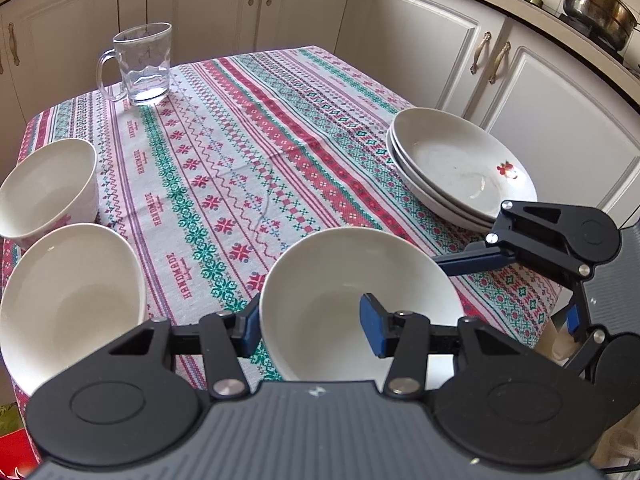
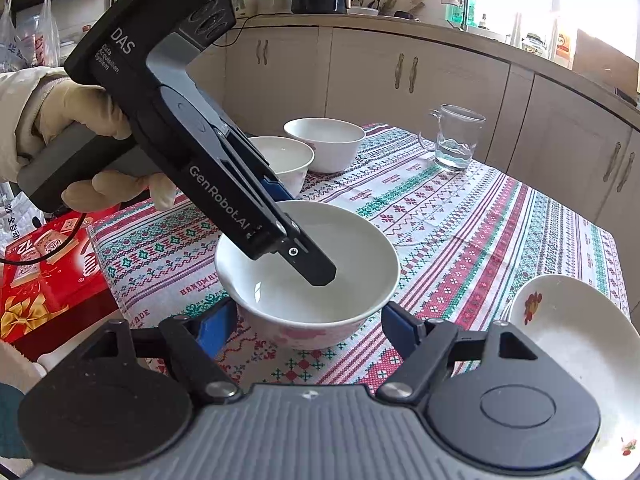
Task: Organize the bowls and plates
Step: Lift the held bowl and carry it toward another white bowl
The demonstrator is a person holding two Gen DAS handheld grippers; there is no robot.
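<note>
So the count on the surface (image 1: 248, 152): three white bowls, one stack of three plates (image 1: 460, 168), one glass mug (image 1: 140, 66), all sitting on a red-and-green patterned cloth.

The nearest bowl (image 1: 352, 304) sits at the near edge of the surface, and the left tongs (image 1: 310, 326) are clenched on its rim, one blue pad outside the wall and one inside. The right tongs (image 2: 310, 320) straddle that same bowl from the other side, a finger on either flank; they look released, though I can't quite tell if the pads touch it.

The other two bowls (image 1: 68, 300) (image 1: 52, 184) sit side by side at the left edge, well apart from the plates on the right. The mug is at the far corner. A gloved hand (image 2: 92, 136) holds the left tool.
</note>
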